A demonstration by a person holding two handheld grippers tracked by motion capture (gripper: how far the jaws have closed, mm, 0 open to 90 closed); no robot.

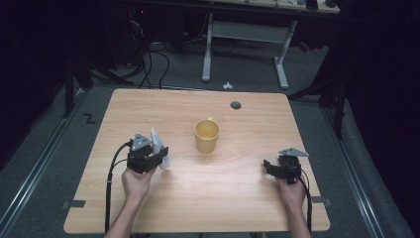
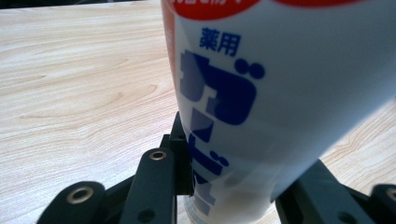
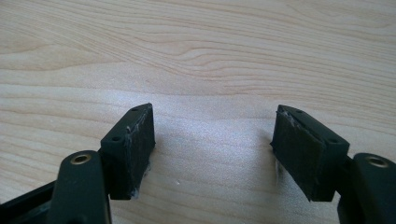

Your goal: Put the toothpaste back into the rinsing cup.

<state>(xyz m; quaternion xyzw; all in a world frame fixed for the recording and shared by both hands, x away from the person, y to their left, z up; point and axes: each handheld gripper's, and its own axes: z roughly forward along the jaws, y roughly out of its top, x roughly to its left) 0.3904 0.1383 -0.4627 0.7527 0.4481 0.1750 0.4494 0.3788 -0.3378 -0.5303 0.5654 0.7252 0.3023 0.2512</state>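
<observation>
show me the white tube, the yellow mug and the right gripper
white tube (image 2: pixel 280 107), left gripper view, on its printed white side.
yellow mug (image 1: pixel 206 137), high view, on its outer wall.
right gripper (image 3: pixel 212 149), right gripper view, midway between its open jaws.

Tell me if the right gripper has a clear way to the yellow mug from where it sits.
Probably yes. The right gripper has its jaws open with nothing between them, and bare table lies between it and the yellow mug. The left gripper, shut on the white tube, sits on the mug's far side.
</observation>
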